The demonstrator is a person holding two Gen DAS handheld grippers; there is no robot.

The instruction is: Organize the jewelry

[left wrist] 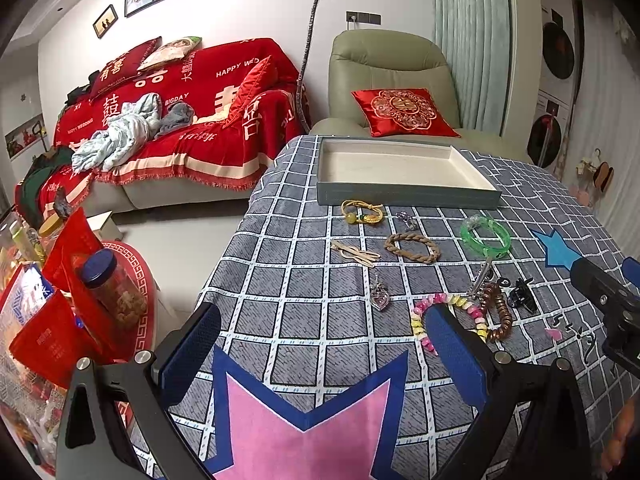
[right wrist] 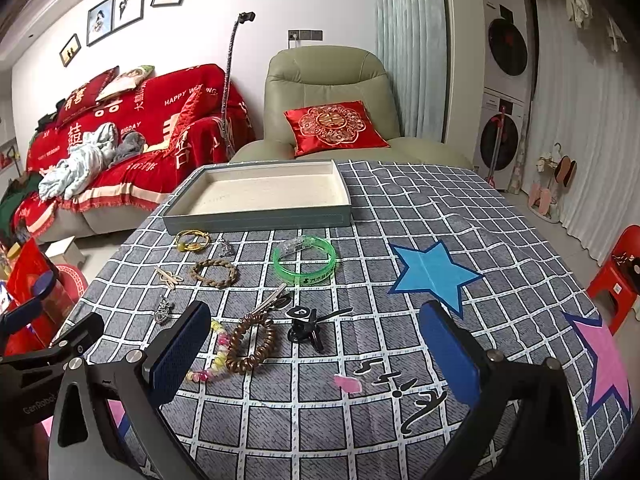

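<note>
A grey tray (left wrist: 404, 194) (right wrist: 256, 218) with a cream lining stands at the table's far side, with nothing in it. In front of it lie a yellow cord bracelet (left wrist: 362, 212) (right wrist: 192, 240), a braided brown bracelet (left wrist: 412, 247) (right wrist: 214, 273), a green bangle (left wrist: 485, 235) (right wrist: 304, 260), a heart pendant (left wrist: 379, 294), a pastel bead bracelet (left wrist: 448, 314) (right wrist: 218, 354), a brown coil band (left wrist: 500, 312) (right wrist: 252, 344) and a black clip (left wrist: 522, 294) (right wrist: 310, 326). My left gripper (left wrist: 320, 340) is open and empty above the near table. My right gripper (right wrist: 316, 352) is open and empty, near the clip.
The table (right wrist: 400, 220) has a grey checked cloth with star patches. A red-covered sofa (left wrist: 180, 112) and a green armchair (left wrist: 392, 76) stand behind it. Red boxes and a jar (left wrist: 112, 288) sit on a low stand at the left. A red stool (right wrist: 618, 272) is at the right.
</note>
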